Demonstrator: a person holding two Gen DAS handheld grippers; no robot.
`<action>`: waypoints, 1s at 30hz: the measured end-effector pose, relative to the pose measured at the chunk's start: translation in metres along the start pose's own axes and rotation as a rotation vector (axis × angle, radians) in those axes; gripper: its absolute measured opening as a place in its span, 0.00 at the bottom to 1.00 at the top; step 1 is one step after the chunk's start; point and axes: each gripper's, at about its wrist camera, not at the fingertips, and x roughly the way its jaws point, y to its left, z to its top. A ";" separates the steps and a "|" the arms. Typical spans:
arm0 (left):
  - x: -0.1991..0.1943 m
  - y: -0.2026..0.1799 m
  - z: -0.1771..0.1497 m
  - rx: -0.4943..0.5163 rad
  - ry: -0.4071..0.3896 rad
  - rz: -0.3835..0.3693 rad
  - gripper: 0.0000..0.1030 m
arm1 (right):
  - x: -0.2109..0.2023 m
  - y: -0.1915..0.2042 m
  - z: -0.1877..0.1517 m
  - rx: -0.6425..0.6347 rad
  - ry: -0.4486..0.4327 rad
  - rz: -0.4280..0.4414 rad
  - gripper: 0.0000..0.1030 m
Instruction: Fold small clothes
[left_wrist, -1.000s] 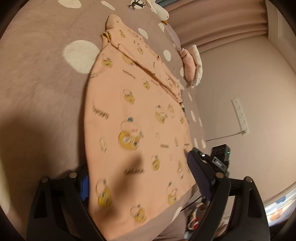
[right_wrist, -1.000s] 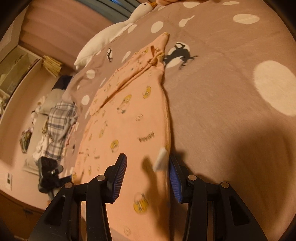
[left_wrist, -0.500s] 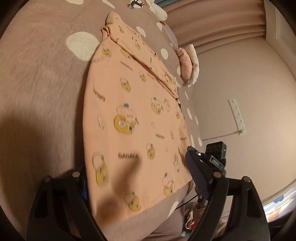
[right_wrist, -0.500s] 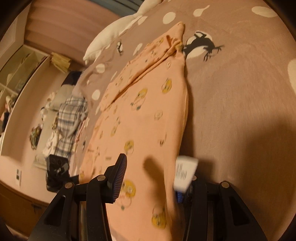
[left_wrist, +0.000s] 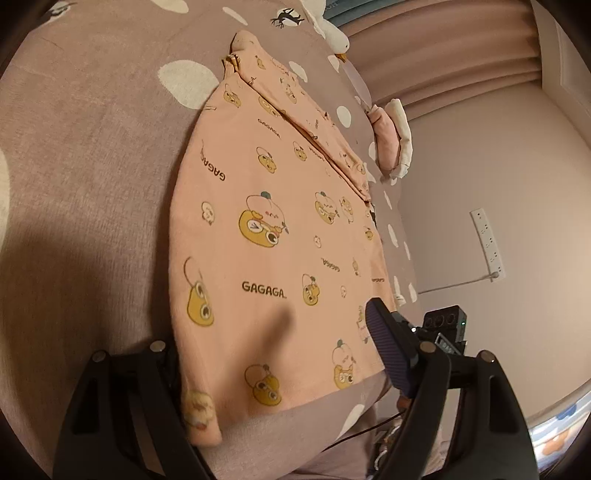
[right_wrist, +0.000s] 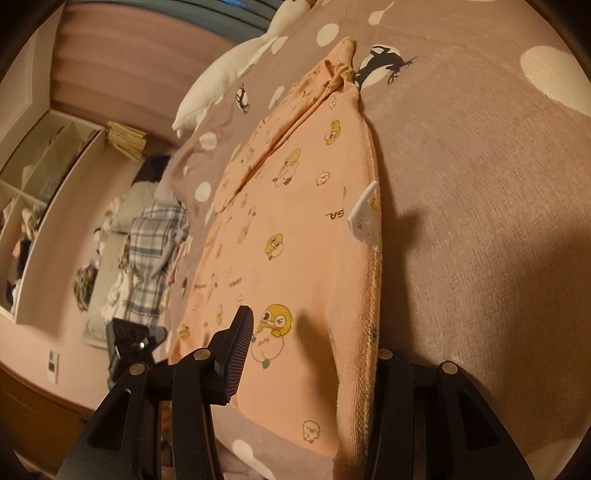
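One peach printed garment (left_wrist: 273, 229) lies flat on the dotted bedspread (left_wrist: 92, 147). The left gripper (left_wrist: 273, 354) straddles its near hem, jaws wide but closing, gripping nothing. The right gripper (right_wrist: 314, 354) stands half open astride the same garment's edge, one white tag (right_wrist: 365, 218) beyond.

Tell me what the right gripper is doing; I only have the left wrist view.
Observer: The right gripper straddles the near seam edge of the top. Its jaws are open, and one finger is hidden behind the cloth.
Operator: Anything sticking out on that side?
Observer: A white tag stands up off that seam, further along.
Operator: Other clothes nearby?
Observer: A plaid garment lies off the bed, beyond the top.
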 end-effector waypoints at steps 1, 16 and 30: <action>0.000 0.000 0.001 -0.004 0.004 -0.003 0.78 | 0.000 0.001 0.000 -0.002 0.002 -0.002 0.44; 0.004 -0.008 -0.005 -0.013 0.012 -0.041 0.76 | 0.006 0.005 0.000 0.041 0.005 -0.019 0.44; 0.003 0.000 -0.004 -0.055 0.008 0.001 0.51 | 0.006 0.004 -0.001 0.043 -0.002 -0.009 0.44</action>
